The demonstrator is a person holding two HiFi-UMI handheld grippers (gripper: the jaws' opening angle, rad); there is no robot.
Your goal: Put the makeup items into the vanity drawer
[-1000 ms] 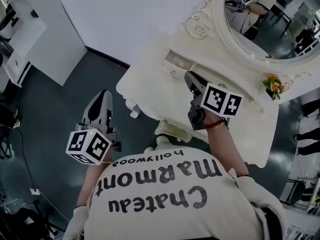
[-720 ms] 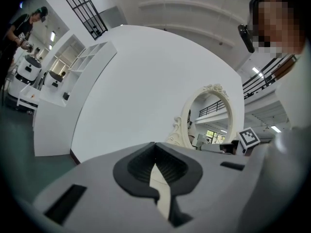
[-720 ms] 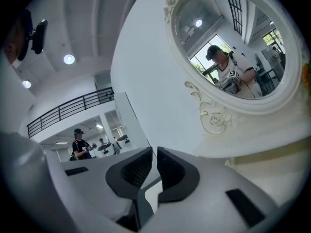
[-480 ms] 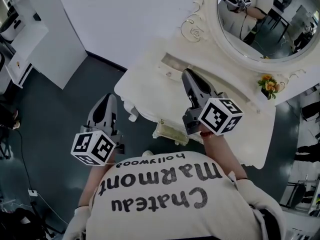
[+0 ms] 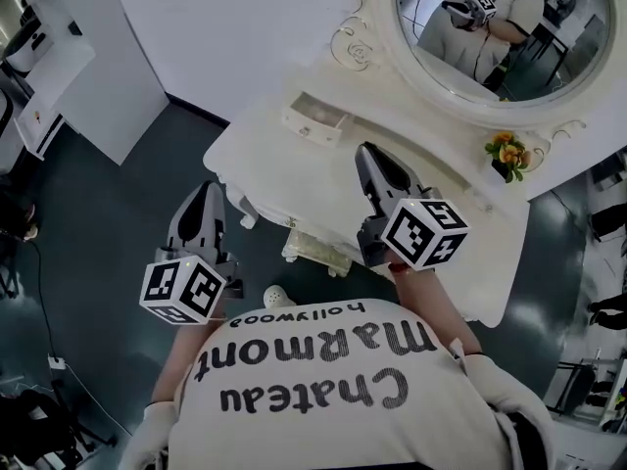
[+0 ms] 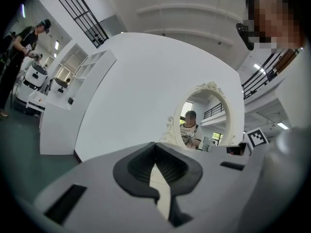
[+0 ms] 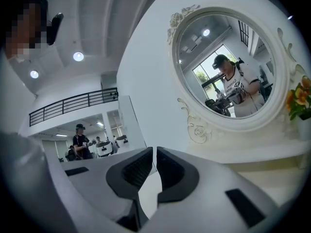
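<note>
The cream vanity table (image 5: 284, 169) stands before me with its oval mirror (image 5: 480, 37) behind it. A small drawer box (image 5: 315, 120) sits on the tabletop, and a front drawer (image 5: 315, 249) shows under the table's near edge. No makeup item is visible in any view. My left gripper (image 5: 204, 190) hangs over the dark floor, left of the table, shut and empty (image 6: 155, 149). My right gripper (image 5: 368, 153) hovers above the tabletop's middle, pointing toward the mirror, with its jaws closed on nothing (image 7: 154, 154).
An orange flower pot (image 5: 506, 152) stands at the mirror's right base. A white shelf unit (image 5: 59, 76) lines the left wall. Dark floor (image 5: 108, 213) spreads left of the vanity. Other people stand far off in both gripper views.
The right gripper has drawn back slightly toward my body. The vanity sits further left in the head view. The left gripper has hardly moved.
</note>
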